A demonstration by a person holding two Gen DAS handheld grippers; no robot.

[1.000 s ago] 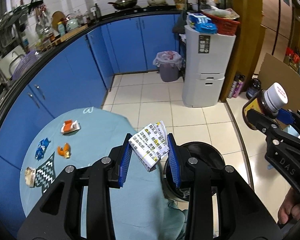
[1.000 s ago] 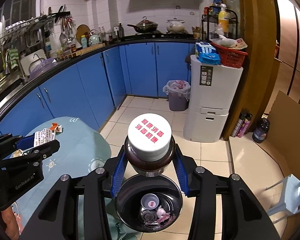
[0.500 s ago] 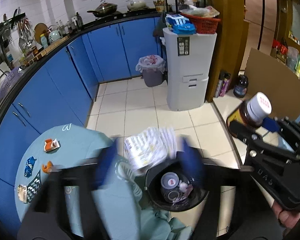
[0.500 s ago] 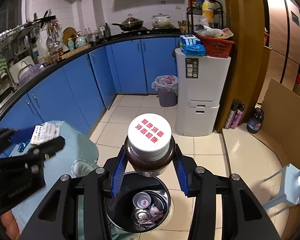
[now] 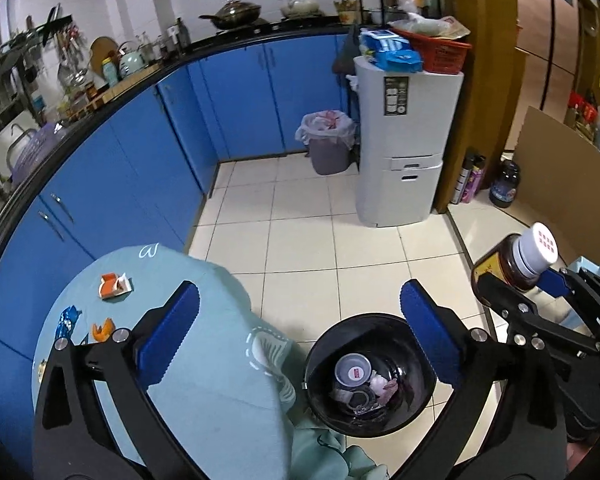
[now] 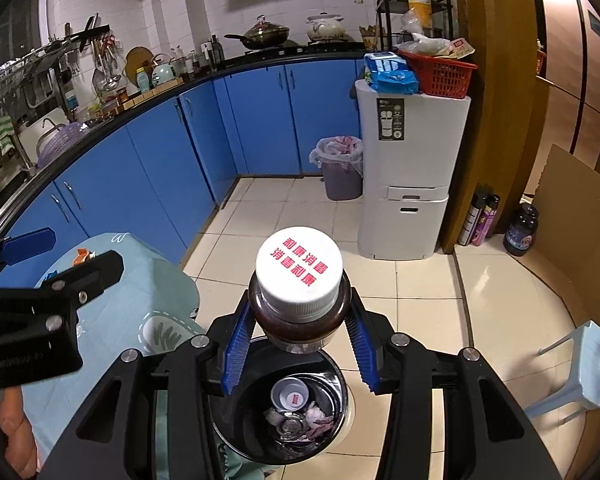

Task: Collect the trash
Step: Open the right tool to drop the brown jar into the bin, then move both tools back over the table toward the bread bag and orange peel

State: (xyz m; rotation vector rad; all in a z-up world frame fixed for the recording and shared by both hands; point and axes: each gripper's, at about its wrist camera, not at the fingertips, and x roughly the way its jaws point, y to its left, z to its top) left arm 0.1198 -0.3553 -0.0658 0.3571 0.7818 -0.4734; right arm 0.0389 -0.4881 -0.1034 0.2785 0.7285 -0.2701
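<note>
While the left claw is held above the near rim of the black bin, its blue pads are spread wide apart with nothing between them; its jaws have just been opening. In the right wrist view, a brown bottle with a white cap printed in red is clamped at its shoulder by the right claw, both pads pressed against the glass, and it is carried directly over the bin's open mouth. Inside the bin, a white cup, crumpled pinkish paper and some metal pieces can be made out; the paper packet cannot be picked out among them. The bin stands on the tiled floor, touching the hanging edge of the pale blue cloth on the round worktop. Near the far left edge of the worktop, an orange and white wrapper is seen, with a blue wrapper and an orange scrap just nearer along that edge, all well apart from the bin. A person's hand is visible at the lower left edge of the right wrist view, behind the left claw's body.
</note>
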